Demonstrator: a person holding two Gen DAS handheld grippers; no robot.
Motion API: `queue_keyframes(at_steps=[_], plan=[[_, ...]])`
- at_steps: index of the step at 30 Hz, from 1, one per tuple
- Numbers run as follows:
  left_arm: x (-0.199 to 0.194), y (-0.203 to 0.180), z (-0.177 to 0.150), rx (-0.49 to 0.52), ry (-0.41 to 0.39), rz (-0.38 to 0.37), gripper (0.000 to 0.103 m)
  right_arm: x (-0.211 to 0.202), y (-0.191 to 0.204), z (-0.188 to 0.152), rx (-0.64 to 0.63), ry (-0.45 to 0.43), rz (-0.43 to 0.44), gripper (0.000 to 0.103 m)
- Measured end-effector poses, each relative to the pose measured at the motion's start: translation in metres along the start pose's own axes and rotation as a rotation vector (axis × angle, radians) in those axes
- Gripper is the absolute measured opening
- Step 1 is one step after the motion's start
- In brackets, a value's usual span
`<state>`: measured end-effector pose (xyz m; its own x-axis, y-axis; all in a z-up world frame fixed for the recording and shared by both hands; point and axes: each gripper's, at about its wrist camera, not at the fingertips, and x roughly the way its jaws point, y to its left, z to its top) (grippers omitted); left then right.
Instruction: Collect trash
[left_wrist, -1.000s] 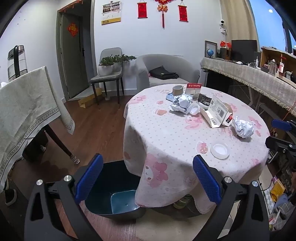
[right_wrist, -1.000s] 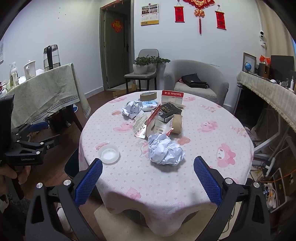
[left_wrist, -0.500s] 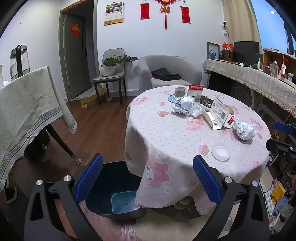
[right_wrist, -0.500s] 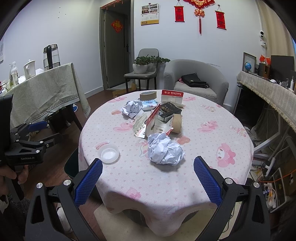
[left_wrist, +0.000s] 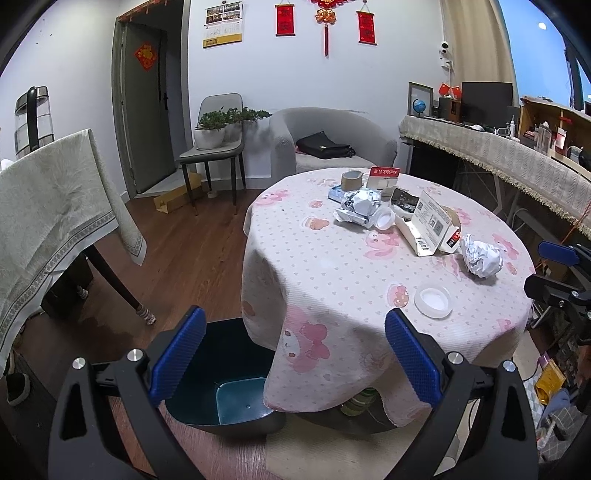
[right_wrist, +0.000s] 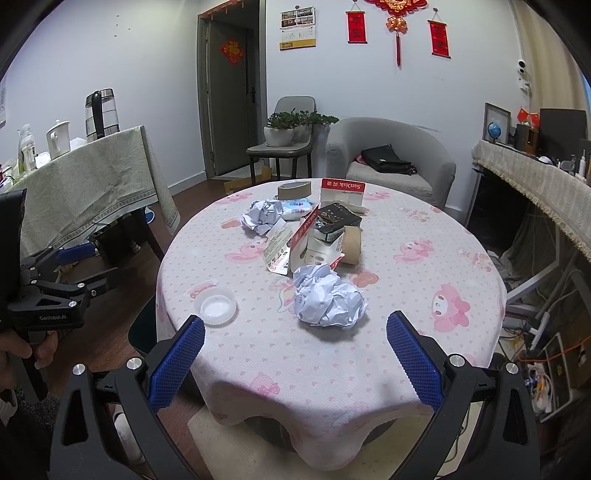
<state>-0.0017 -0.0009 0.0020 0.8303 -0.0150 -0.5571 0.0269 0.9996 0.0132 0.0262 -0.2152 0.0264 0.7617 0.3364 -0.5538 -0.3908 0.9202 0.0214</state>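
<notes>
Two hand-held grippers hover short of a round bench (right_wrist: 461, 236) draped in a pink cartoon-print cloth, neither holding anything. The right hand-held gripper (right_wrist: 294, 360) has its blue pads spread wide and faces a crumpled ball of white paper (right_wrist: 328, 297) lying near the front edge of the bench, with a shallow white plastic lid (right_wrist: 218, 305) to that ball's left. The left hand-held gripper (left_wrist: 293, 356), likewise spread and empty, looks from the side over a dark bin (left_wrist: 225, 384) that stands on the wooden floor, partly tucked under the hanging cloth.

More trash sits farther back: a second paper wad (right_wrist: 264, 216), an opened white carton (right_wrist: 314, 243), a black packet (right_wrist: 338, 218) and a roll of brown tape (right_wrist: 295, 189), all crowded together in mid-bench.

The risks appear plain. The loose paper ball may skid ahead of the pads or spring out of a shallow pinch. The flat lid offers little to grip and could slide off the edge. A low approach could snag the cloth and drag everything with it. The bin's mouth is half covered by the drape, so a drop released too near the bench may land on the cloth or the floor.
</notes>
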Motion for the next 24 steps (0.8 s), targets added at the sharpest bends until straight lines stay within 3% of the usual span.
queue_keyframes(at_steps=[24], plan=[[0.0020, -0.0032, -0.0011, -0.005, 0.007, -0.011, 0.099, 0.0025, -0.0046, -0.0046, 0.004, 0.004, -0.005, 0.100]])
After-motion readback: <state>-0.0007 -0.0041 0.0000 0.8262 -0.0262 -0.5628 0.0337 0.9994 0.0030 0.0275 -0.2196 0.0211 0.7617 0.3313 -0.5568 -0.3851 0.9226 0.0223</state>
